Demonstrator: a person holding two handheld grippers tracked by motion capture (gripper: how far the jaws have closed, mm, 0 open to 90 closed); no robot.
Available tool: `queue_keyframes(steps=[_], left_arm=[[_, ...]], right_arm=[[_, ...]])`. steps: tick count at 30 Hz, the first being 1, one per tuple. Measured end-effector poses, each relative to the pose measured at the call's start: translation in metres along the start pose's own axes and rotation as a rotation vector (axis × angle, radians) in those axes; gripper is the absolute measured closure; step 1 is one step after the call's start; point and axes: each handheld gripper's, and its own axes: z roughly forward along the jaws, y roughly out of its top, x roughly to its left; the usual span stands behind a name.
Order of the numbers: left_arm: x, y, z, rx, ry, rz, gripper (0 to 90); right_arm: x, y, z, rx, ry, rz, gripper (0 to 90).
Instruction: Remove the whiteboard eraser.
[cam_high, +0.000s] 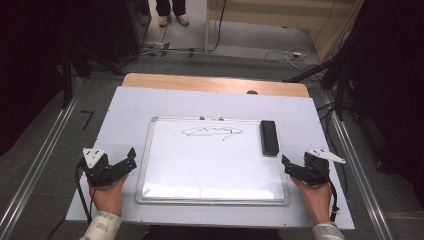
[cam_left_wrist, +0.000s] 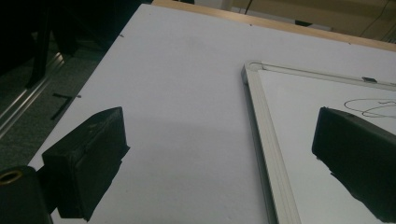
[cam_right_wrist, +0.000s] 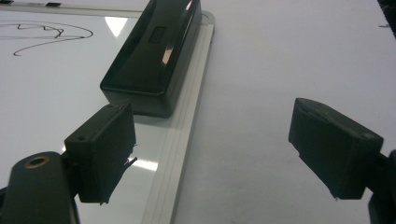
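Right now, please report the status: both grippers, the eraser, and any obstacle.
Left gripper open, right gripper open, both empty beside the whiteboard. Eraser lies on its right edge, untouched. Scribble near the top. Nothing between right gripper and eraser.

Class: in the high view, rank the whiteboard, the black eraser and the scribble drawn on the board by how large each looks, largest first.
1. whiteboard, by far the largest.
2. scribble and eraser: they look alike in extent, so unranked; the scribble runs wider, the eraser is solid.
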Motion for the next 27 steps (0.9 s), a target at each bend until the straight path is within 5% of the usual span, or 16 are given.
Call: queue_keyframes(steps=[17,27], left_arm=[[0.000,-0.001,0.001,0.000,-0.008,0.001,3.6],[0.000,-0.001,0.001,0.001,-0.012,0.000,3.7]], right_arm=[[0.022,0.016,0.020,0.001,0.039,-0.001,13.5],[0.035,0.025,0.032,-0.018,0.003,-0.007,13.5]])
